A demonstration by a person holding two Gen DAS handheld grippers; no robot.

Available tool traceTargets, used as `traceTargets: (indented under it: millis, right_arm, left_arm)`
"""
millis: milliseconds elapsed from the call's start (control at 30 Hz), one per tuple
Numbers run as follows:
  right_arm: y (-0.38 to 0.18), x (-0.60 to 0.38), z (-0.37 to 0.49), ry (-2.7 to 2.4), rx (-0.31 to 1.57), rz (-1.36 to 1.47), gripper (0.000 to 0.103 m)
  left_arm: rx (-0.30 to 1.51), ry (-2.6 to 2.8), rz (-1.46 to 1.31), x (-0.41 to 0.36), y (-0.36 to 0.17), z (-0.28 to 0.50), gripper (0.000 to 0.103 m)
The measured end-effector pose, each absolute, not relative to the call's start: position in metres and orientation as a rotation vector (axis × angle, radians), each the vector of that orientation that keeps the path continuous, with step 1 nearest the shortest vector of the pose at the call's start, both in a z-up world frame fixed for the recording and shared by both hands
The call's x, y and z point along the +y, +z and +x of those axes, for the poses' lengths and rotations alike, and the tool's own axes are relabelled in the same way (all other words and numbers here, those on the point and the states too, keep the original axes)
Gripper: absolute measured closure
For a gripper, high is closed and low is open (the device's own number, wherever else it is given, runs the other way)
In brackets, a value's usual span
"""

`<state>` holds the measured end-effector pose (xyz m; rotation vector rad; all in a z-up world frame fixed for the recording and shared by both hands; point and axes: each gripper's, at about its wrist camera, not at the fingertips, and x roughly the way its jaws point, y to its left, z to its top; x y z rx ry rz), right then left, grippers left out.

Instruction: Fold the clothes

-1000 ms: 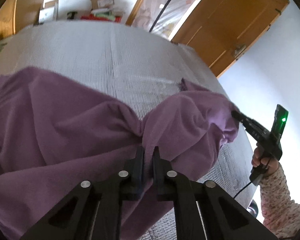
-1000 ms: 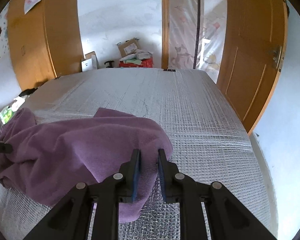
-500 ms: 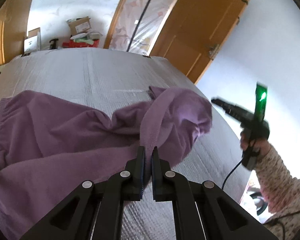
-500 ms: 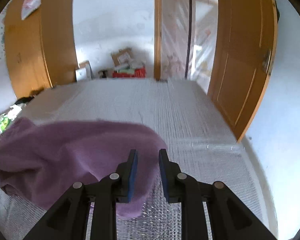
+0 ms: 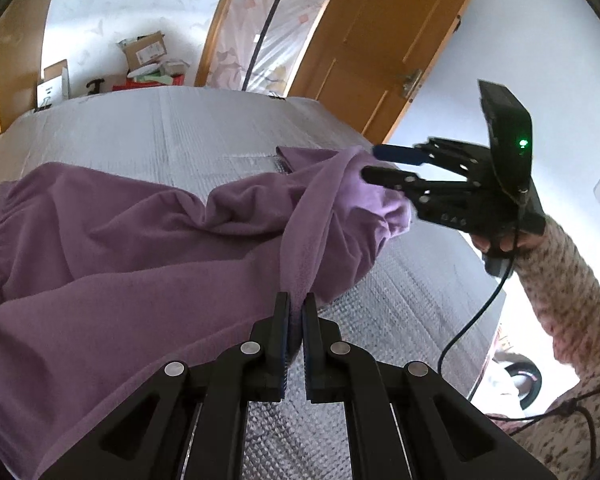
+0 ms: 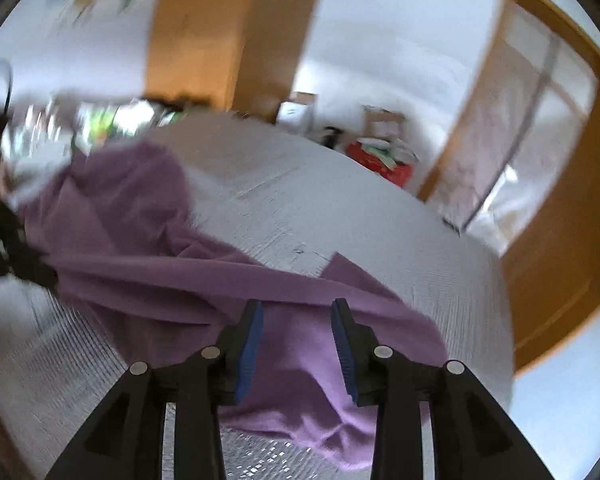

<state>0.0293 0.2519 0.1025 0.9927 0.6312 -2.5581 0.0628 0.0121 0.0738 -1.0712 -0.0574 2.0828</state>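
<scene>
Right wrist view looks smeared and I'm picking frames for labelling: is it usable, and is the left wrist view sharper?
Right wrist view: motion blur smears the purple garment and doors; only the right gripper, jaws apart, is crisp. Left wrist view: sharp, daylit, fisheye-bowed at the edges, left gripper pinching cloth.

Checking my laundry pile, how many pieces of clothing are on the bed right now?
1: a purple garment spread over the bed, one edge pinched in the left tool. Its folds could hide more.
</scene>
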Motion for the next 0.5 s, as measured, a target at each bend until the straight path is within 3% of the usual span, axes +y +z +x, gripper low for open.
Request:
traceTargets:
  millis: [333, 500]
  right_arm:
    - [0.072, 0.214, 0.01, -2.383, 1.035, 0.992, 0.061]
    - [0.059, 0.216, -0.004, -2.407, 1.068, 1.02, 0.062]
  left_arm:
    - [-0.068, 2.083, -1.093, 0.01, 0.068, 0.063, 0.097]
    - [-0.055, 2.085, -1.095, 0.011, 0.067, 0.063, 0.097]
